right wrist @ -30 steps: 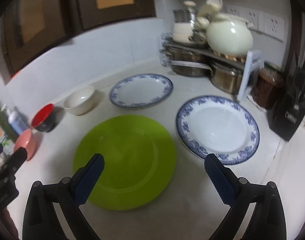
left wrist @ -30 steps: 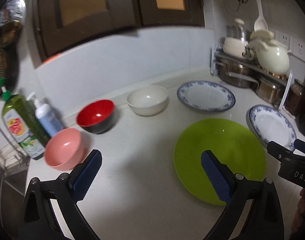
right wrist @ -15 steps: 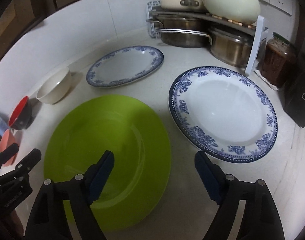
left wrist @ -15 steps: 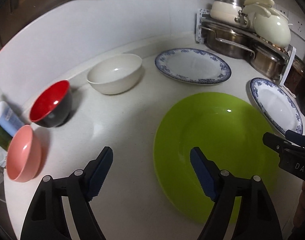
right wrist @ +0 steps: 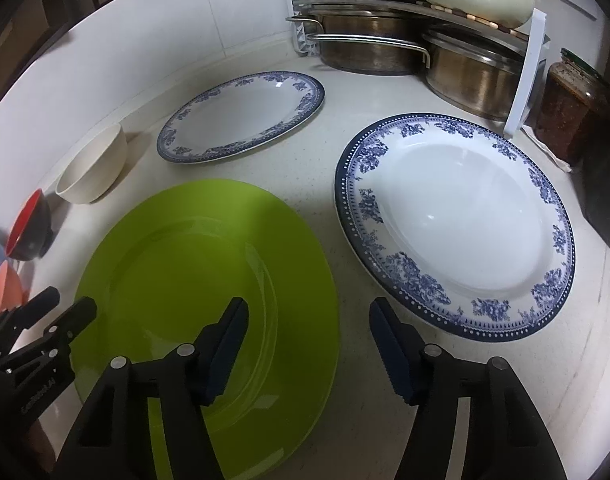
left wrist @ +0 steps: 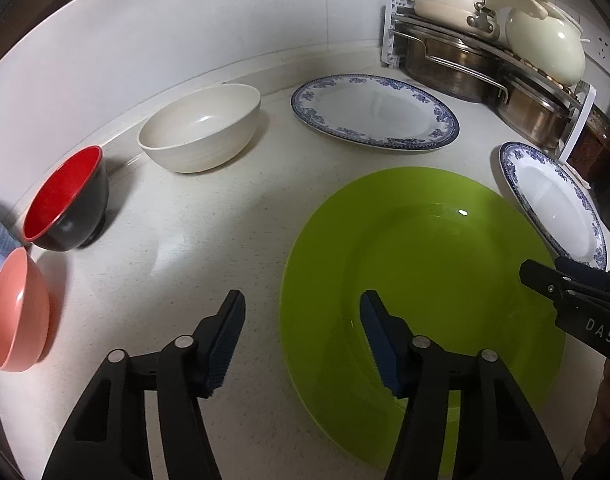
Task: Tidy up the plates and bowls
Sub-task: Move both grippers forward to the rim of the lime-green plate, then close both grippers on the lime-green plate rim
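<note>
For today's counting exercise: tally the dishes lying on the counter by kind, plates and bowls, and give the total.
Plates: 3 – green plate, far blue plate, near blue plate
Bowls: 3 – cream bowl, red bowl, pink bowl
Total: 6

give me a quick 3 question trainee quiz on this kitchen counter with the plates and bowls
1. How many bowls stand on the counter?
2. True or false: the green plate is stacked on a blue-rimmed plate.
3. Which plate's rim do both tongs straddle? A) green plate B) far blue-rimmed plate C) near blue-rimmed plate

Key:
1. Three: cream bowl, red and black bowl, pink bowl.
2. False; it lies alone on the counter.
3. A; left tongs and right tongs are closing, pads not yet touching.
</note>
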